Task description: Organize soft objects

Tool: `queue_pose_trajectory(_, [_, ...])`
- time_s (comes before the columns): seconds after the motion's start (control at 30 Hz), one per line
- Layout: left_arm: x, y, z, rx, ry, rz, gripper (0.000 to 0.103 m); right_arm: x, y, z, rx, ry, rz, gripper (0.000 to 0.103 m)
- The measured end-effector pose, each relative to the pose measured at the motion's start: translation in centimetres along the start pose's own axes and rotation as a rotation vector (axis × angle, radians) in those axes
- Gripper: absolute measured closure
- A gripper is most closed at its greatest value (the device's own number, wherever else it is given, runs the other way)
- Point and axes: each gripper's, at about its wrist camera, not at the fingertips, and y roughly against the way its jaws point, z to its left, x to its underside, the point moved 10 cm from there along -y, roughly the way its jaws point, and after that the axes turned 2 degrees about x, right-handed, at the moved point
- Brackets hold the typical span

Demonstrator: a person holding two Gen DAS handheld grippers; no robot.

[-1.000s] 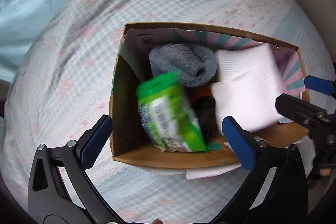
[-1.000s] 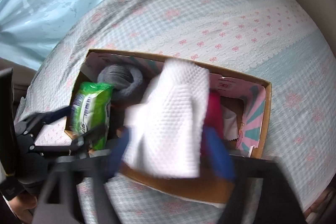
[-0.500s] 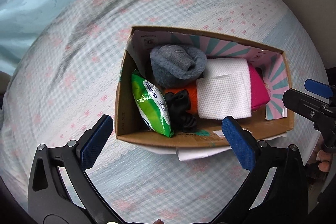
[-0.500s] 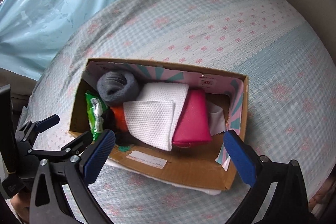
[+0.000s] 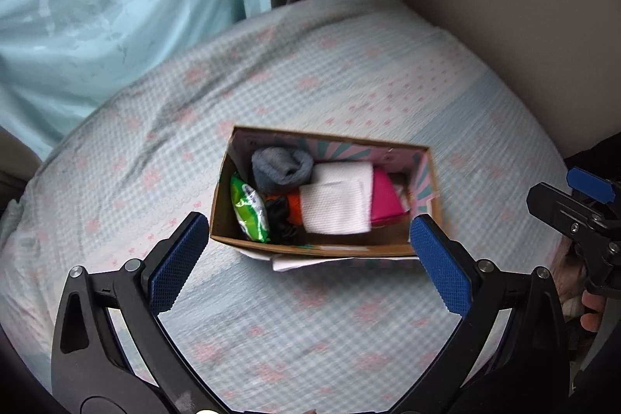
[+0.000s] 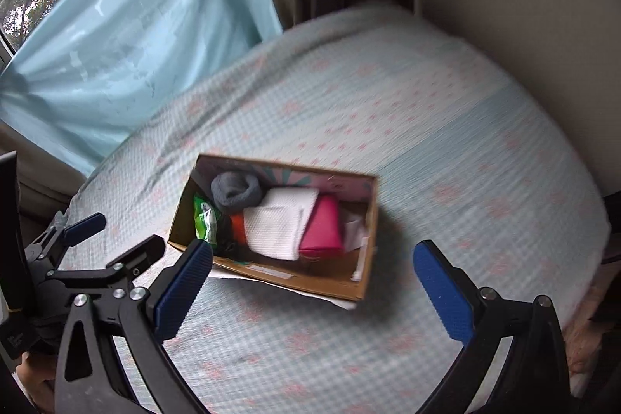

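A cardboard box [image 5: 322, 247] is seen on a checked bedspread [image 5: 310, 317], packed with soft things: a grey sock roll [image 5: 281, 167] at 11 o'clock, a green wipes pack [image 5: 250, 208] at 9 o'clock, a white cloth [image 5: 335, 204] in the middle and a pink pouch [image 5: 384, 196] at 3 o'clock. The left gripper [image 5: 310, 266] and right gripper [image 6: 312, 291] are held spread wide and empty, above the box (clear of it). Packing seems finished; probably only a check for stray items is called for next.
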Motion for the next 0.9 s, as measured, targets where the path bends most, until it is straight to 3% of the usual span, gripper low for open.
queue_pose_trajectory(0.4, [-2.6, 15.9, -7.5, 0.021, -0.047, -0.306, 0.0, -0.3, 15.0, -5.7, 0.164, -0.027, -0.236, 0.0])
queue_pose_trajectory(0.63, [-2.3, 20.0, -9.7, 0.028, -0.04, -0.383, 0.0, 0.4, 19.5, -8.2, 0.205, -0.034, -0.317, 0.0])
queue_pose_trajectory(0.9, [-2.4, 20.8, -11.0, -0.006, -0.026, -0.423, 0.0, 0.8, 20.8, -9.7, 0.217, -0.024, -0.359, 0.0])
